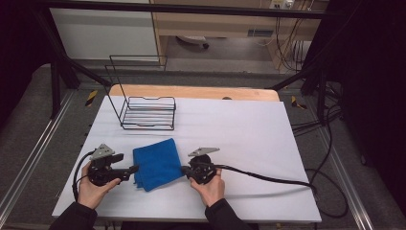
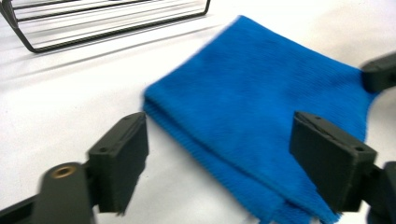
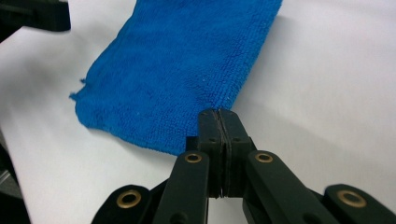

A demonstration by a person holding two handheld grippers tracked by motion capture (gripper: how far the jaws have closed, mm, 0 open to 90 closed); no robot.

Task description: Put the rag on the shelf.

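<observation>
A folded blue cloth (image 1: 155, 163) lies flat on the white table top (image 1: 249, 129), between my two grippers. My left gripper (image 1: 134, 168) is held at the cloth's left edge, its jaws wide open. In the left gripper view the cloth (image 2: 261, 98) lies ahead of and partly between the open jaws of the left gripper (image 2: 219, 126), and no pad presses on it. My right gripper (image 1: 184, 169) sits at the cloth's right edge with its jaws pressed together. In the right gripper view the right gripper (image 3: 219, 114) has its tip over the edge of the cloth (image 3: 182, 60), with no fabric visible between the pads.
A black wire rack (image 1: 148, 112) stands on the table behind the cloth, also seen as the wire rack (image 2: 107, 23) in the left gripper view. A black cable (image 1: 268, 177) trails right from the right gripper. The table's wooden edge (image 1: 191, 91) shows at the back.
</observation>
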